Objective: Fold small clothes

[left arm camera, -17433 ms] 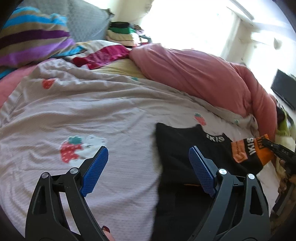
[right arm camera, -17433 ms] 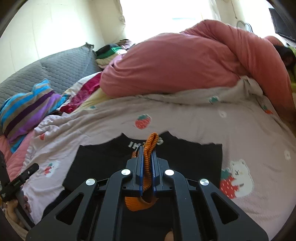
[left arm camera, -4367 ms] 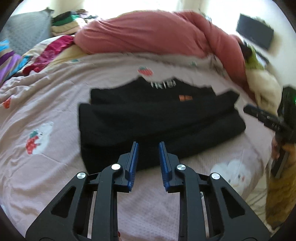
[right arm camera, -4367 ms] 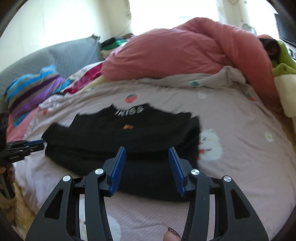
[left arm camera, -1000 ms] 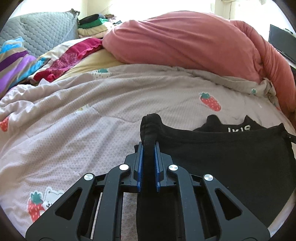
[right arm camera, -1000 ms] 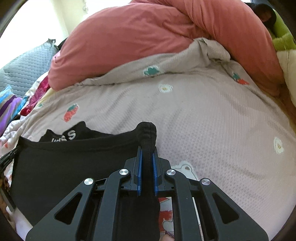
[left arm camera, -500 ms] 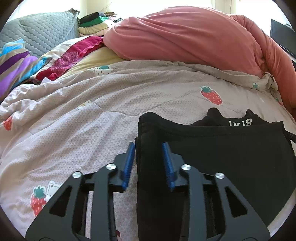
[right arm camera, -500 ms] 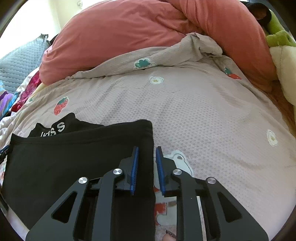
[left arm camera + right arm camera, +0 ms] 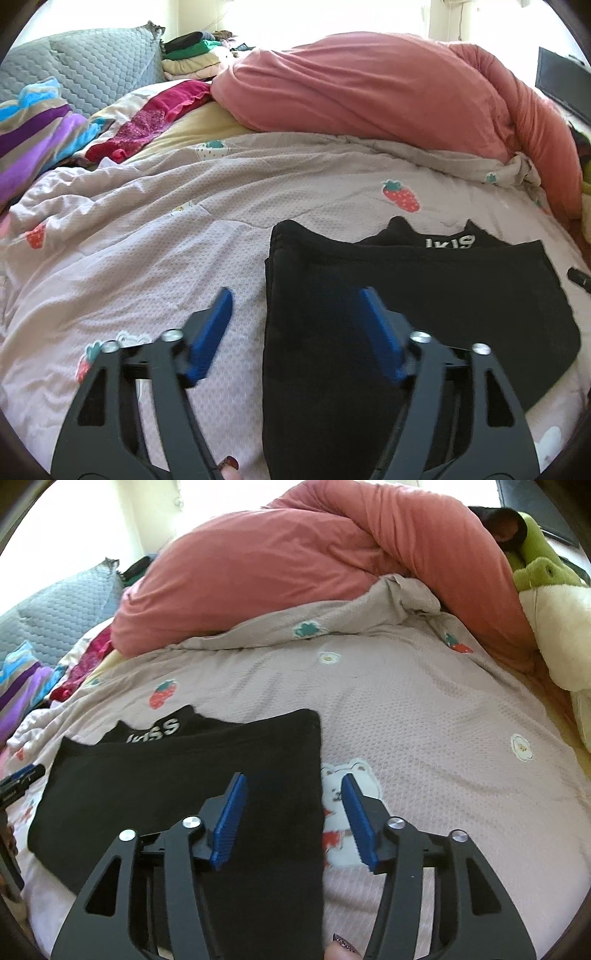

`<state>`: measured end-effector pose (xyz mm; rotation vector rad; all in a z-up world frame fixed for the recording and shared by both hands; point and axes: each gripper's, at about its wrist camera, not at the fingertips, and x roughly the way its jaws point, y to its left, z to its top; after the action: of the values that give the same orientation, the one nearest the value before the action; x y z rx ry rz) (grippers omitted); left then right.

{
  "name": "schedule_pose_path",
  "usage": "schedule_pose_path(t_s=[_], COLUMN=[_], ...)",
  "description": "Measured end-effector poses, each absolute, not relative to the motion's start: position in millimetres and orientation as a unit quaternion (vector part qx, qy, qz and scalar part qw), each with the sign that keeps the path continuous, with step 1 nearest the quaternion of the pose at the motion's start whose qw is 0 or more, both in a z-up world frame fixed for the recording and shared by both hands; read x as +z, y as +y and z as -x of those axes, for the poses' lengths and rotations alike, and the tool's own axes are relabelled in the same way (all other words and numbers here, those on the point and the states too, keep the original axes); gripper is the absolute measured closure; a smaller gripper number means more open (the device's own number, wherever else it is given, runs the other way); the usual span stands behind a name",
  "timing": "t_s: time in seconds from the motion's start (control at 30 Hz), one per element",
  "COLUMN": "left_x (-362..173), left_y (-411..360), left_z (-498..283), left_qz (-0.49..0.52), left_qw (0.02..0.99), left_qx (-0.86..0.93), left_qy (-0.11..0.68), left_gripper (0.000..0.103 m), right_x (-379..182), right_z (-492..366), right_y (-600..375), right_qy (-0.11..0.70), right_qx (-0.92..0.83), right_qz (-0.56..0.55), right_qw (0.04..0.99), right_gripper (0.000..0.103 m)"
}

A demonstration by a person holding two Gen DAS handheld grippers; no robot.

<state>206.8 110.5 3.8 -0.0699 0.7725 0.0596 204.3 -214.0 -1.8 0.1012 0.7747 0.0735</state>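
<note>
- The folded black cotton garment with white letters at its collar point(image 9: 424, 295) lies flat on the pale pink quilt with strawberry and bear prints point(image 9: 147, 221).
- The left gripper with blue pads point(image 9: 295, 325) has its jaws wide apart, above the garment's left edge, holding nothing.
- The right gripper point(image 9: 293, 812) is also spread, empty, over the garment's right edge point(image 9: 184, 782).
- A big salmon-pink duvet point(image 9: 295, 561) is heaped behind.

Left wrist view: low over the bed, facing far toward the pink duvet point(image 9: 388, 85), close above the left edge of the black garment point(image 9: 424, 295). Right wrist view: same height and heading, above the garment's right edge. Shared: garment, strawberry bedspread point(image 9: 424, 709), duvet, grey pillow point(image 9: 99, 66).
</note>
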Motion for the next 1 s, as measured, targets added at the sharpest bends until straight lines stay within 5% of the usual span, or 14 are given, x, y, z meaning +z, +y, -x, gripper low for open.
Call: schedule_pose_path(t_s=[0.47,1.0], left_x=[-18.7,-35.1], left_y=[67.8,74.1], left_z=[-172.3,-146.2], left_qz=[0.020,0.047], left_qw=[0.903,0.893], left_qx=[-0.020,-0.012], left_qy=[0.430,0.447], left_gripper=[0.030,0.026], right_x=[-26.8,-36.1], right_z=[-158.0,-136.4], right_y=[-153.0,-156.3], right_qy=[0.413,0.425], right_qx=[0.106,0.098], right_qz=[0.044,0.019], right_qw=[0.903,0.900], right_gripper=[0.044,0.038])
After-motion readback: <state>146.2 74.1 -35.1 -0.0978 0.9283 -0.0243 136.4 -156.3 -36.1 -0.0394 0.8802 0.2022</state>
